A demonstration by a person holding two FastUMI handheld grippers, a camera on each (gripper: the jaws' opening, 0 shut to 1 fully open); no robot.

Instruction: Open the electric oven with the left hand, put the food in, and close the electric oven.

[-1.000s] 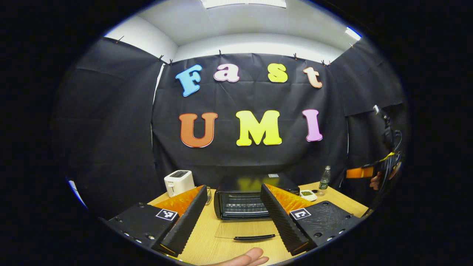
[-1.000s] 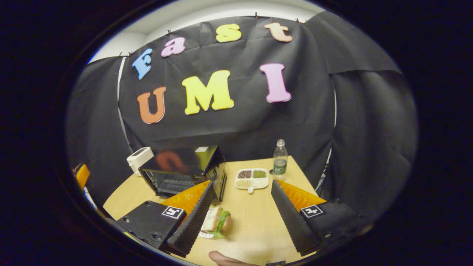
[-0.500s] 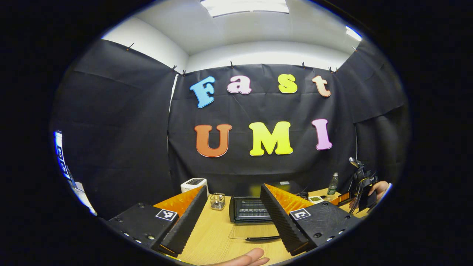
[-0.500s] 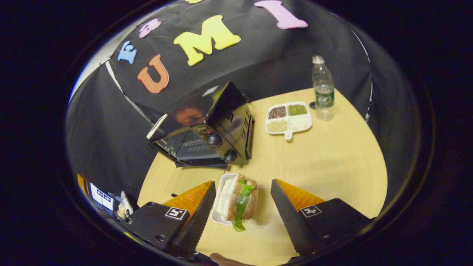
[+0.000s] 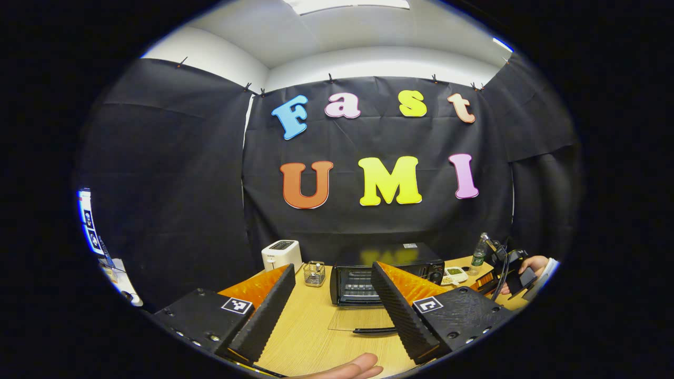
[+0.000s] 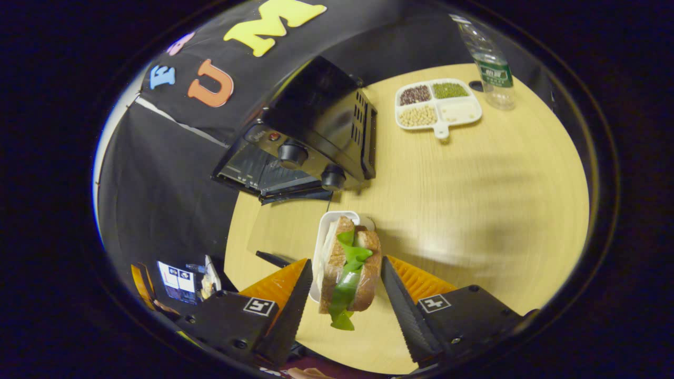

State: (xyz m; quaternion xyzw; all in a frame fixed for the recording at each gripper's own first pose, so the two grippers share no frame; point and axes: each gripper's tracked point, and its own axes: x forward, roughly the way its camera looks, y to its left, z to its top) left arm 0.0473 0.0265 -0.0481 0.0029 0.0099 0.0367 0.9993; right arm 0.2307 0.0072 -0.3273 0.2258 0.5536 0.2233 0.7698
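The black electric oven (image 5: 387, 266) stands mid-table with its glass door (image 5: 355, 317) folded down flat, handle (image 5: 375, 330) nearest me. My left gripper (image 5: 331, 268) hovers open and empty in front of that door. In the right gripper view the oven (image 6: 321, 121) lies up and to the left, its rack visible. A sandwich (image 6: 352, 266) with green lettuce rests on a small white tray (image 6: 327, 231) just before it. My right gripper (image 6: 346, 262) is open and straddles the sandwich, one finger close on each side. The right gripper and its hand (image 5: 518, 276) appear at the far right.
A white toaster (image 5: 281, 255) and a small wire basket (image 5: 314, 272) stand left of the oven. A divided dish of beans (image 6: 438, 102) and a water bottle (image 6: 487, 60) sit at the table's far right. A thumb (image 5: 353, 367) shows at the bottom edge.
My right gripper came down and forward over the sandwich, which now sits between its fingers; the fingers narrowed slightly. My left gripper drew back from the open oven.
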